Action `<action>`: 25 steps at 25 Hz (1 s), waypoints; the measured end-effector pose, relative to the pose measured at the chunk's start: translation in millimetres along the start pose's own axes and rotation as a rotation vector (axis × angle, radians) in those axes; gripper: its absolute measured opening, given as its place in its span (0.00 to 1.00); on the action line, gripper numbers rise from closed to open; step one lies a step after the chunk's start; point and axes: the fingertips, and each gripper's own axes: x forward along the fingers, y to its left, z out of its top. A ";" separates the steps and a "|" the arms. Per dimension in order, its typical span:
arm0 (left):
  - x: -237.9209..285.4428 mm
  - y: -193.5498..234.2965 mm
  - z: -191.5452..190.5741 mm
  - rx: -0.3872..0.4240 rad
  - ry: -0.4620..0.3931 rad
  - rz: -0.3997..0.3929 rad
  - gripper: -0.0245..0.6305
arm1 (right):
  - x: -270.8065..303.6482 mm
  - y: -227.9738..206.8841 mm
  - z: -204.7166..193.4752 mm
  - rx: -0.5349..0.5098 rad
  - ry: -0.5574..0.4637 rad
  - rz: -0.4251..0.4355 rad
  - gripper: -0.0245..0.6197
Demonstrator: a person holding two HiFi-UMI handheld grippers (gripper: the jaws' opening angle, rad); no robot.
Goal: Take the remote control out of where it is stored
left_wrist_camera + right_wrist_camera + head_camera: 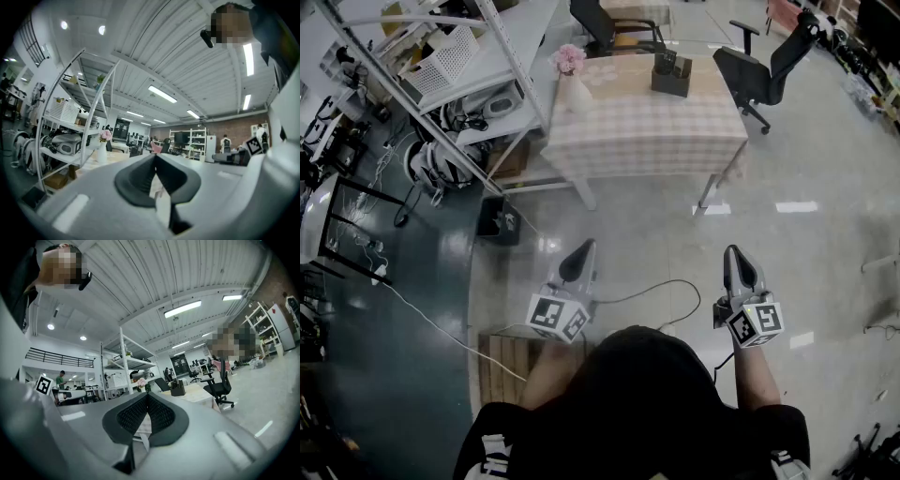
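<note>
A dark storage box (pixel 671 75) stands on the far right part of a table with a checked cloth (pixel 647 127); dark items that may be remotes stick out of its top. The right gripper view shows the same box (pixel 177 388) small and far off. A white vase of pink flowers (pixel 570 80) stands at the table's left end, and the left gripper view also shows the vase (pixel 103 149). My left gripper (pixel 585 247) and right gripper (pixel 734 253) are held level over the floor, well short of the table. Both are shut and hold nothing.
A white metal shelf rack (pixel 459 84) loaded with gear stands to the left of the table. Two black office chairs (pixel 761 70) are behind and to the right of it. A cable (pixel 656 291) runs across the floor, and a wooden crate (pixel 511 366) sits by my left side.
</note>
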 end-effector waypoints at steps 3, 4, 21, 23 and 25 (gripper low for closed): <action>3.3 -8.8 -2.3 0.005 0.000 -0.010 0.04 | -5.3 -7.0 1.9 0.008 0.007 -0.006 0.05; 4.6 -11.8 -2.2 0.008 0.000 -0.012 0.04 | -6.7 -9.4 2.9 0.010 0.009 -0.008 0.05; 19.8 -48.0 -18.6 0.009 0.007 0.055 0.04 | -46.8 -63.1 16.8 0.047 -0.003 0.031 0.05; 19.7 -56.8 -20.2 0.009 0.011 0.066 0.04 | -52.9 -69.6 17.2 0.062 0.000 0.034 0.05; 18.8 -67.2 -23.8 0.010 0.020 0.065 0.04 | -58.4 -75.2 14.2 0.076 0.001 0.036 0.05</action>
